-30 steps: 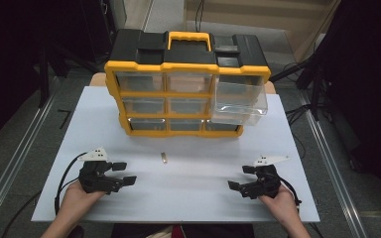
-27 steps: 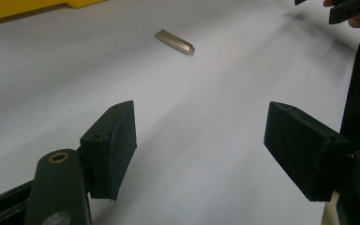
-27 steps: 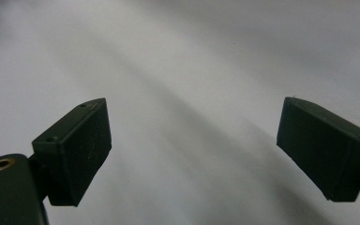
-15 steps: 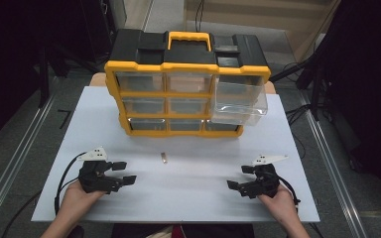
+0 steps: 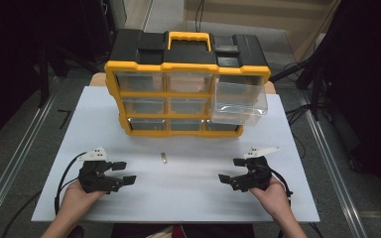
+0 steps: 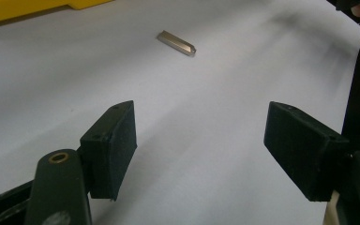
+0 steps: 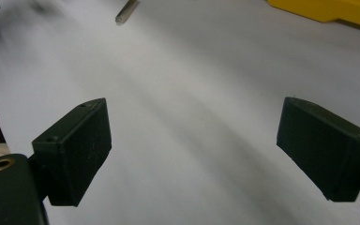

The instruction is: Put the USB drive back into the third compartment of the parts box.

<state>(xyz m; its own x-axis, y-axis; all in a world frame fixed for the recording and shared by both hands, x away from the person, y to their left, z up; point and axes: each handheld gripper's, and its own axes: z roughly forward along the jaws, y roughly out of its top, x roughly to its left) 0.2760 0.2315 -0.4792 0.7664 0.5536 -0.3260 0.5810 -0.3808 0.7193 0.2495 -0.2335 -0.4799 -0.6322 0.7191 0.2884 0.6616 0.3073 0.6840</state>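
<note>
My two grippers rested low on the white table point(image 5: 188, 198), nearest to me: the left gripper point(image 5: 123, 172) at my left and the right gripper point(image 5: 232, 169) at my right, well apart, each pointing inward toward the middle. Both had their jaws spread wide with nothing between them; in the left gripper view and the right gripper view alike I saw only bare tabletop between the black pads. A little farther out, roughly midway between the two, lay the small metal pin point(image 5: 163, 157), flat on the table and clear of everything. In the left gripper view the pin point(image 6: 176, 42) sat ahead of my jaws; in the right gripper view its end point(image 7: 126, 12) showed near the top edge. Beyond it stood the yellow-and-black parts organizer point(image 5: 186, 94), with its clear drawer point(image 5: 240, 101) at the upper right pulled out. I judged nothing was begun yet: the step in hand was the reach. The next move called for bringing one gripper over the pin, jaws astride its narrow width, and closing low against the table, since so thin a piece could easily slip.
</note>
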